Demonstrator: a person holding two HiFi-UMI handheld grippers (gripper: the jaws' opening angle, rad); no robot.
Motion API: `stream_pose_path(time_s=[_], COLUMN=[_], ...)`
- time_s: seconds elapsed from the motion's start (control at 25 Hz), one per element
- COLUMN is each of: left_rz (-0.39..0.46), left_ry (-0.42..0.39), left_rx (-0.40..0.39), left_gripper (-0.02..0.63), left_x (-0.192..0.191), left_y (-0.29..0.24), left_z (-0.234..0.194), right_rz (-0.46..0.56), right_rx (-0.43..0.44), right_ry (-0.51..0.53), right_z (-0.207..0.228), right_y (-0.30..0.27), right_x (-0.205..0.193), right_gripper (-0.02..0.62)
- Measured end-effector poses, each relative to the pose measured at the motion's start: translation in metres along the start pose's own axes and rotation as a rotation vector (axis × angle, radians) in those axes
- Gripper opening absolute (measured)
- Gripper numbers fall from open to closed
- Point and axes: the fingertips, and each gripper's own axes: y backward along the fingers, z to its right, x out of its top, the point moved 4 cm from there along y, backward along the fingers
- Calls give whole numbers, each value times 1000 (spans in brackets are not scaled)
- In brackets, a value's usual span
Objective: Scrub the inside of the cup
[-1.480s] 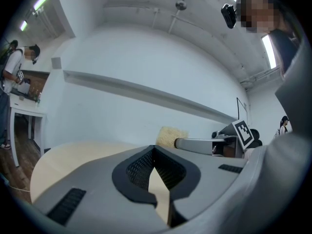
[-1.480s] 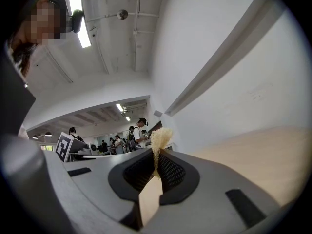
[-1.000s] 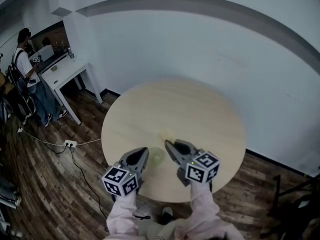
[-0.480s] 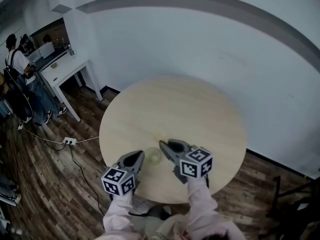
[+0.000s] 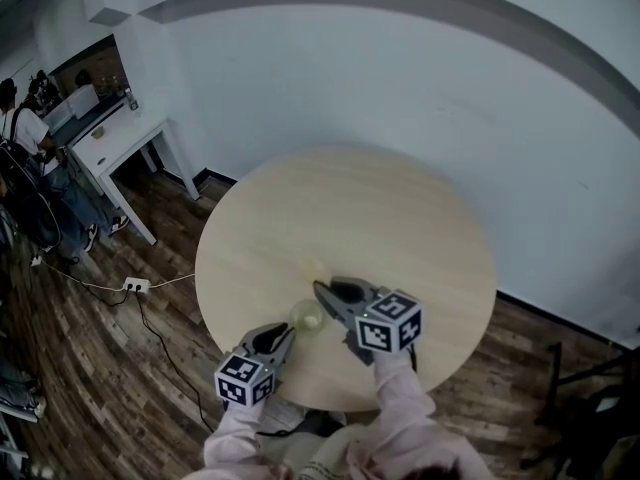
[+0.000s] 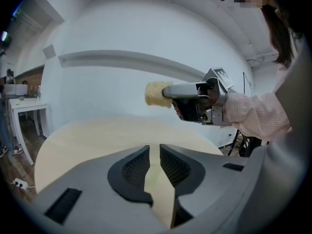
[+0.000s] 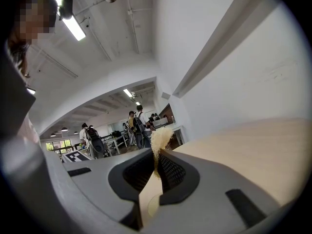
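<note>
White walls are enclosing the room above a dark plank floor (image 5: 90, 368). At the far left, people with backpacks (image 5: 25, 148) are standing beside a white desk (image 5: 125, 148) that is holding a few small items too tiny to name. Just right of them a white power strip (image 5: 135, 286) is lying on the planks, its cable (image 5: 165, 353) trailing along the floor by the round pale-wood table (image 5: 400, 218) that is filling the middle of the room. Over the table's near edge the left gripper (image 5: 286, 331) is hovering; its jaws have just been opening to a narrow slit, and only bare tabletop is showing through the gap. Just beyond its tips the translucent cup (image 5: 307, 315) is standing upright on the wood, though whether the two are touching cannot be told. To the right, the right gripper (image 5: 320, 288) is clamping a pale yellow sponge (image 6: 156, 94), which is poking out past its tips near the cup. Both grippers are carrying marker cubes (image 5: 388, 320) printed with black-and-white squares, and pink striped sleeves (image 5: 400, 408) are running back from them. At the far right a dark frame (image 5: 575, 388) is standing on the floor, cropped by the edge.
</note>
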Motion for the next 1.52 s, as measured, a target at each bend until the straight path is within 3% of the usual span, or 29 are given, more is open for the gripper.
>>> stream_pose_path(time_s=[0.16,0.24,0.64,0.8,1.2,1.36,1.52], left_rz=[-22,-32,-53,-59,-67,-78,-79], left_ry=[12,11,7,1,-25,-38,-48], left_rx=[-16,-24,-51,-70,-107,-126,-143], left_gripper=[78,109,158,223,305,377,399], left_x=[-19,-26,-46,-51,-59,-64,-69], left_y=[-4,-9,-28,-33,-54,-65,-74], left_z=[-6,-6,-12,-13,-13,-11,-11], right_rz=[-21,-50,-320,-384,-511,-554,-625], right_rx=[-13,-21,18,56,140,167,184], right_ry=[5,24,238,310,429,493,535], right_z=[3,6,17,14,2,1,-7], right_y=[-7,-10,-22,-26,-31,-31,-30], right_x=[-2,-5,-35,-37,-47,-55,-61], right_gripper=[15,15,15,15,15,15,15])
